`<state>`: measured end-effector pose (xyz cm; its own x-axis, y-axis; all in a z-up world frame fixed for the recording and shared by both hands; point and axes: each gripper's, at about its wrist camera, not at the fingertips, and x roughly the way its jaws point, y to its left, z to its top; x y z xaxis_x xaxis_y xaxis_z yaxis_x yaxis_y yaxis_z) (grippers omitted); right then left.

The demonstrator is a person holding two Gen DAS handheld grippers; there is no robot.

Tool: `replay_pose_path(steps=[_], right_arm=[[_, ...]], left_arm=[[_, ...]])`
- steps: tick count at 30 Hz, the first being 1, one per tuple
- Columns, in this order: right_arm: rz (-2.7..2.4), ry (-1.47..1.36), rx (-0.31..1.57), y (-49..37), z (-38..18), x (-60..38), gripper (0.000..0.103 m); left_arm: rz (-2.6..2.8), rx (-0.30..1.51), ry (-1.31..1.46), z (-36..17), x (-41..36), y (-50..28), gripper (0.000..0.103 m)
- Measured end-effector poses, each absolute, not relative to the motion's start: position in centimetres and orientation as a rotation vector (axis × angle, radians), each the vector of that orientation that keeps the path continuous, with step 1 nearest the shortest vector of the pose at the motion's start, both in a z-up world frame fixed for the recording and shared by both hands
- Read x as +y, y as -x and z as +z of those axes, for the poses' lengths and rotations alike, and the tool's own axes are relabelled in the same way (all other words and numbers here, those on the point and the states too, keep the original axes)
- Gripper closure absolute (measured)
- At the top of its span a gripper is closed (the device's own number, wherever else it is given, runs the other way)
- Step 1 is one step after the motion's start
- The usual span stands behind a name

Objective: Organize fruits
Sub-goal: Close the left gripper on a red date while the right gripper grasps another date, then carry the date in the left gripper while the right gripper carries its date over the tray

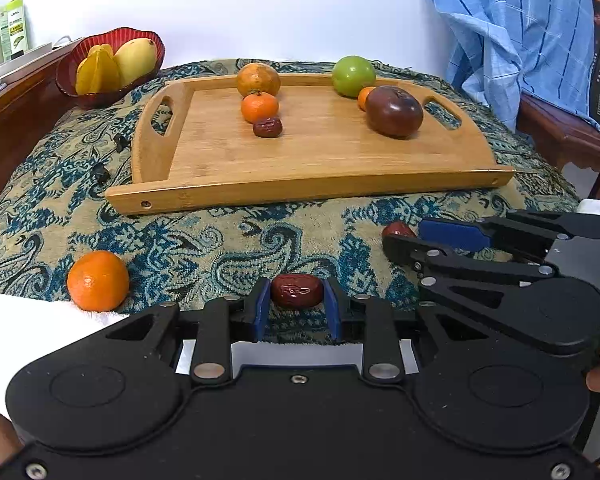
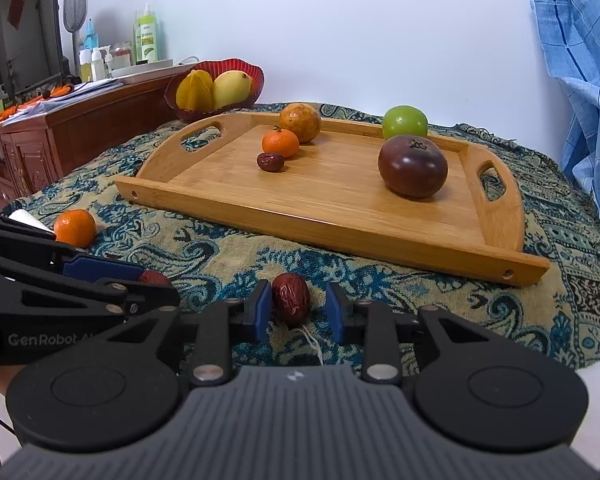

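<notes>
A: A paisley cloth (image 1: 204, 236) covers the tabletop, white wall behind. Where's the fruit?

B: A wooden tray (image 1: 300, 184) carries several. One tangerine (image 1: 98, 281) lies loose on the cloth.

A: The claws?

B: The left claw (image 1: 297, 306) pinches a red date (image 1: 297, 290) by both pads. The right claw (image 2: 298, 308) stands parted around another date (image 2: 291, 298), left pad touching it, right pad apart.

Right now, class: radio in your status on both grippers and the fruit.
Left gripper shut on a red date. Right gripper open around second date, jaws not touching. Tangerine loose on cloth. Path to tray clear.
</notes>
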<state>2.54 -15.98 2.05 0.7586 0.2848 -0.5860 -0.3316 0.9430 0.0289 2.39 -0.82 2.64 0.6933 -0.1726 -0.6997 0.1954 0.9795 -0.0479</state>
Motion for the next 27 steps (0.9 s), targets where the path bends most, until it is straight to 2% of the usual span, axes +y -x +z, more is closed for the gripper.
replay_pose_path(steps=[10,14,27], right_arm=[[0.357,0.098,0.627,-2.3,1.9,-15.4,0.065],[0.353,0.114,0.622,-2.3,1.9,-15.2,0.073],[0.324,0.123,0.578,-2.0,2.4,-15.3,0.083]], left_arm=[[-0.188,0.773,-0.023,2.7,-1.0,-3.3,0.076],[-0.186,0.769,-0.024,2.8,-1.2,-3.6,0.076],[-0.185,0.755,-0.021,3.3,-1.7,-4.0,0.076]])
